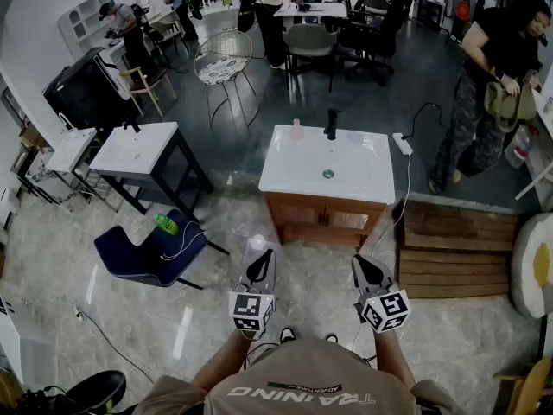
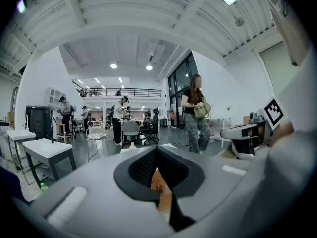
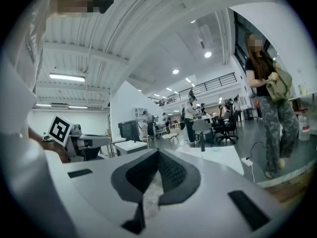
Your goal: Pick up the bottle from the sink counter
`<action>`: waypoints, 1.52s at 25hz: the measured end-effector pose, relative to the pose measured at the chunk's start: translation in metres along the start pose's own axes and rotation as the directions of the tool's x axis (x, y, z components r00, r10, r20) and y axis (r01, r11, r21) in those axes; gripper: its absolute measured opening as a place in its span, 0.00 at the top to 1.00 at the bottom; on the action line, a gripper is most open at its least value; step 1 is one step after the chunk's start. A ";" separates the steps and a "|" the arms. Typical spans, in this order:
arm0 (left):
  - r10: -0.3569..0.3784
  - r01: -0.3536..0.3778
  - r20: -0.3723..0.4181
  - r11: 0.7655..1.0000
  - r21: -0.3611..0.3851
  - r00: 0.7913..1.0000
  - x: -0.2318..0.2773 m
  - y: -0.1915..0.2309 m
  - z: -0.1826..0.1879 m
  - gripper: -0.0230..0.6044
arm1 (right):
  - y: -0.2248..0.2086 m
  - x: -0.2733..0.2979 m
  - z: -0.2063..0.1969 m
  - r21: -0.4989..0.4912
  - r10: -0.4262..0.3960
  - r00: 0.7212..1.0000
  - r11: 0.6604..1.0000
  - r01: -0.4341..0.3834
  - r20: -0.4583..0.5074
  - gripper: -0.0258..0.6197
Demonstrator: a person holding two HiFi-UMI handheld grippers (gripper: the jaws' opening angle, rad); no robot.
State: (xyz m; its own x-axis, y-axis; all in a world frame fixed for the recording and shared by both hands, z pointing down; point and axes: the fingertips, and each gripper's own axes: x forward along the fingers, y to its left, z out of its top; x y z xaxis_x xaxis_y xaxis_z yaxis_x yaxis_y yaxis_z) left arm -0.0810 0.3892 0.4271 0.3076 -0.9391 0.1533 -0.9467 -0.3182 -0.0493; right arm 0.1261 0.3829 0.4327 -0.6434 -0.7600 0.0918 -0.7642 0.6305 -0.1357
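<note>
A small pink bottle stands at the back left of the white sink counter, beside the black faucet. The counter sits on a wooden cabinet a few steps ahead of me. My left gripper and right gripper are held side by side over the floor, well short of the counter, both pointing at it. In the left gripper view the gripper has its jaws together with nothing between them. The right gripper looks the same, with the faucet beyond its tips.
A second white sink table stands to the left, with a dark blue chair carrying a green bottle in front of it. A wooden pallet lies to the right. A power strip and a person are behind the counter's right side.
</note>
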 end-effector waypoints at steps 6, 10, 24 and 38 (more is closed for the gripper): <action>0.039 -0.038 0.038 0.999 -0.028 0.999 0.005 0.024 -0.003 0.95 | 0.013 0.021 0.001 -0.063 0.031 0.999 0.998 -0.032 -0.016 0.95; 0.023 -0.022 0.033 0.999 -0.044 0.999 0.016 0.037 -0.008 0.95 | 0.014 0.032 0.000 -0.064 0.018 1.000 0.998 -0.020 -0.025 0.95; -0.099 0.096 -0.034 0.994 -0.057 0.995 0.054 0.080 -0.049 0.95 | 0.027 0.089 -0.021 -0.045 -0.048 0.998 0.998 0.046 -0.041 0.95; -0.037 0.034 -0.040 0.997 -0.072 0.999 0.123 0.064 -0.025 0.95 | -0.048 0.130 -0.015 -0.004 0.031 0.998 0.999 -0.032 -0.047 0.95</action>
State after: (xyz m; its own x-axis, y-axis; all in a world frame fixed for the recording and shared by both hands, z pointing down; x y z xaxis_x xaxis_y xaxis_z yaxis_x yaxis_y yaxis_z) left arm -0.1060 0.2567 0.4670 0.3382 -0.9208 0.1944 -0.9402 -0.3395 0.0275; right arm 0.0780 0.2564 0.4658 -0.6685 -0.7316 0.1338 -0.7436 0.6550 -0.1344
